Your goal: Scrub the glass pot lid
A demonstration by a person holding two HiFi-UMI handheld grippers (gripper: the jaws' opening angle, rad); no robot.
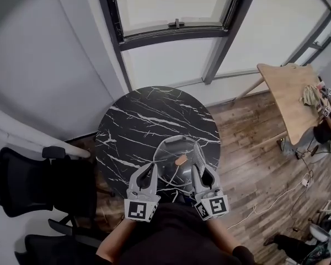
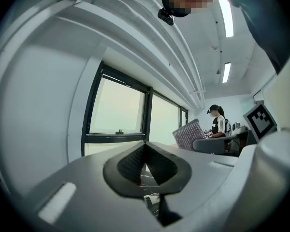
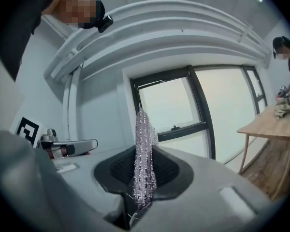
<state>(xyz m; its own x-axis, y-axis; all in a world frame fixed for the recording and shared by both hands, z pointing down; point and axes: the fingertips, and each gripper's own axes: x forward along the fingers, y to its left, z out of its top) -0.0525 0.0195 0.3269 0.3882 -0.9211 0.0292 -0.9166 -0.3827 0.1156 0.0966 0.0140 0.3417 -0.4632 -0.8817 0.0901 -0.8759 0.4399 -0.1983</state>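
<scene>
The right gripper (image 3: 144, 153) has its ribbed black pads clamped on a silvery mesh scouring cloth (image 3: 143, 129). The cloth is glittery and open-weave, and it stands up in a narrow, crumpled strip above the jaw tips, with loose threads trailing below. In the head view this gripper (image 1: 198, 150) reaches over the right side of the glass pot lid (image 1: 174, 148).

The left gripper (image 2: 144, 149) has its jaws pressed together at the tips. Only a thin wedge stays open lower down, and white-veined stone shows through it. I see nothing pinched between the pads. From above, its tips (image 1: 153, 170) sit at the lid's left rim, but I cannot tell whether they touch it.

The lid is a clear dome with a metal band around it and a small orange-brown patch (image 1: 181, 160) near its middle. It sits close to the near edge of the round table (image 1: 132, 126), a little right of centre. The tabletop is glossy black marble with white veins.

A black mesh office chair (image 1: 22, 186) stands to the left of the table. A dark-framed window (image 1: 171, 24) lies beyond it. A light wooden table (image 1: 289, 93) stands well off to the right on plank flooring (image 1: 254, 164).
</scene>
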